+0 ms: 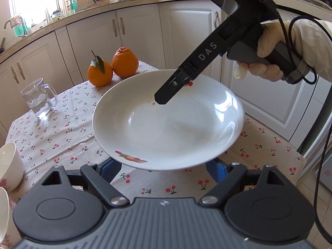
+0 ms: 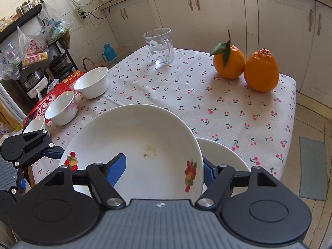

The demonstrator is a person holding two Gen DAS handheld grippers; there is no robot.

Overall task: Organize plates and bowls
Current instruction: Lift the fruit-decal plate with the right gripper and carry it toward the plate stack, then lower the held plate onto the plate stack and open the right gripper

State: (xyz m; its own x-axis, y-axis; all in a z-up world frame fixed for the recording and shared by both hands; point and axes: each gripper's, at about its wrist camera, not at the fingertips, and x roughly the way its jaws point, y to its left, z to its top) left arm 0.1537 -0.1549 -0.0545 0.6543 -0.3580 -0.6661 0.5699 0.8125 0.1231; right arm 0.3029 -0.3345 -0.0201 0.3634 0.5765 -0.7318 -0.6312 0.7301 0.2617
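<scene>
Plate (image 2: 137, 145), white with fruit decals on its rim, hangs tilted above the near edge of the tabletop (image 2: 207, 108), its hollow facing up and toward the right wrist camera. Being round, it has no long axis to speak of. Both tools carry it: the right hand-held gripper (image 2: 164, 172) has one blue pad (image 2: 116, 171) lying inside the hollow and the other behind the rim, clamped on it, while the left hand-held gripper (image 1: 164, 166) has its blue pads at the opposite edge, under the rim, and whether they pinch or only support it I cannot tell. A gloved hand (image 1: 276, 49) grips the right tool's handle.

A second plate (image 2: 226, 153) lies flat beneath, at the near edge, half hidden.

The tabletop wears a cream cloth printed with red cherries. It stands in a kitchen of white cabinets (image 2: 207, 16) under a counter crowded with bottles (too small to read), with a shelf of bagged goods to one side and tiled floor at the other.

Counted: two plates; three bowls along the left edge, the farthest one (image 2: 91, 83), the middle one (image 2: 61, 108) and one (image 2: 35, 124) half hidden behind the left tool; two oranges (image 2: 244, 68) touching at the far right corner, one with leaf and stem; one glass mug (image 2: 159, 45) at the far edge, upright, with a little water.
</scene>
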